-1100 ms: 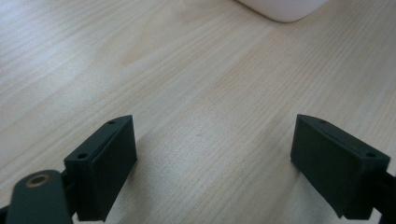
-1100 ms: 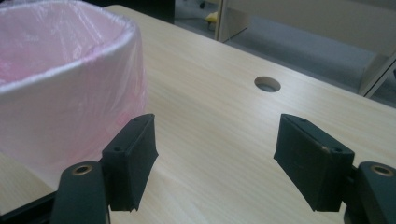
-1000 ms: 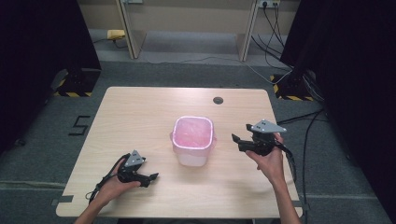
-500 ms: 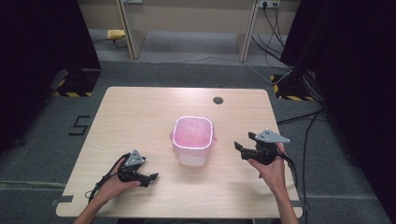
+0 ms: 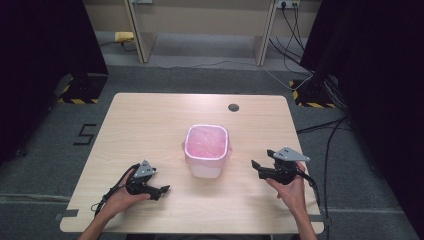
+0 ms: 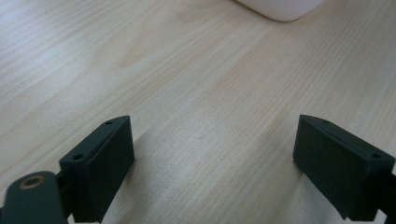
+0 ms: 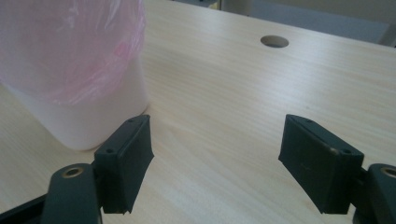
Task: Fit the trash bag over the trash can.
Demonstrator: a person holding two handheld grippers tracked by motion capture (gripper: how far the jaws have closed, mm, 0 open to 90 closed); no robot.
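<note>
Both of my tongs stand wide apart and empty, the left gripper (image 5: pixel 162 189) low over the table (image 5: pixel 150 125), the right gripper (image 5: pixel 256 168) having just been opening with nothing between its jaws. Between them, mid-table, sits the bin (image 5: pixel 206 157), which I judge light and stiff. Its thin pink liner (image 7: pixel 70 51) looks slippery, so I'd pinch the rim.

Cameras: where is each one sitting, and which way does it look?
High view: above the person's side, looking forward and down at the table, bin, both hands, left gripper and right gripper.
Left gripper view: on that gripper, looking along its open jaws over bare tabletop to the bin's base.
Right gripper view: on that gripper, open jaws facing the bin and table hole.
All three share the bin.
</note>
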